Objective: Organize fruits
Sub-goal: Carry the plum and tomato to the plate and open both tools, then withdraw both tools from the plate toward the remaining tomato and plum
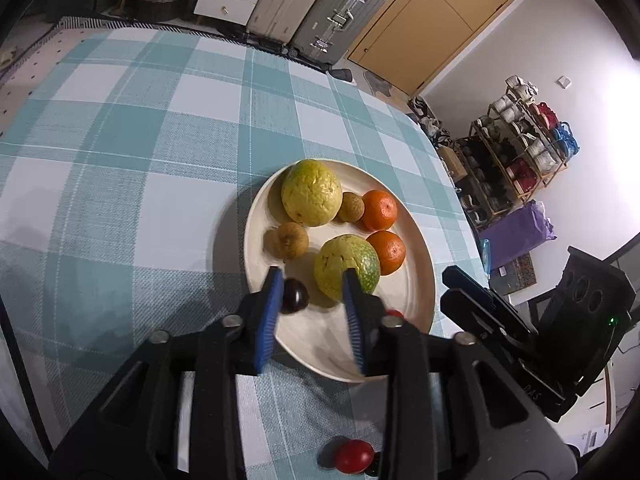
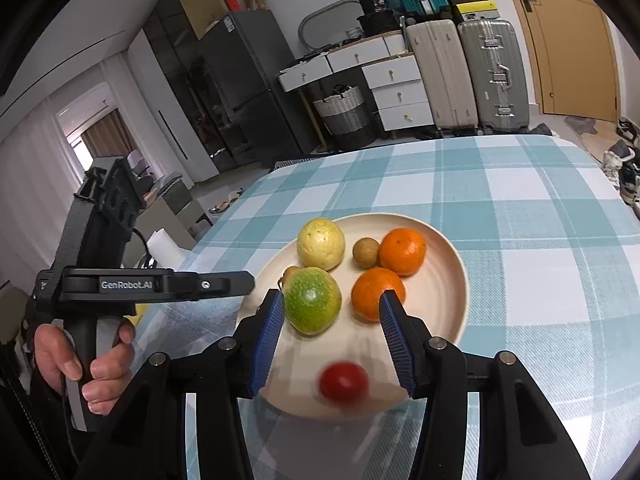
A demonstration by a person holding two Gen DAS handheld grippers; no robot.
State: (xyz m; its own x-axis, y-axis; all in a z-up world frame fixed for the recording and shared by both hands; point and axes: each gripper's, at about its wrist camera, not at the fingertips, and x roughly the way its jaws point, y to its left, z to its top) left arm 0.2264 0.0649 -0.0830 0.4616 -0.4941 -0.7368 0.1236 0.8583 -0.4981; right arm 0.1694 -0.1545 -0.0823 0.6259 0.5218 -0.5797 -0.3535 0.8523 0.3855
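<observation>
A cream plate (image 1: 416,292) (image 2: 444,300) on the checked tablecloth holds two yellow-green guavas (image 1: 312,193) (image 2: 312,300), two oranges (image 1: 380,210) (image 2: 402,251), two small brown fruits (image 1: 293,240) (image 2: 365,253) and a dark cherry (image 1: 295,295). My left gripper (image 1: 311,280) is open over the plate's near side, with the cherry beside its left finger. A red cherry tomato (image 1: 354,455) lies on the cloth under it. My right gripper (image 2: 329,300) is open and empty above the plate. A blurred red tomato (image 2: 343,382) appears between its fingers over the plate's near rim.
The other gripper's body stands at the right in the left wrist view (image 1: 520,332) and, held by a hand, at the left in the right wrist view (image 2: 104,280). Suitcases (image 2: 468,76), drawers and a door stand beyond the table's far edge.
</observation>
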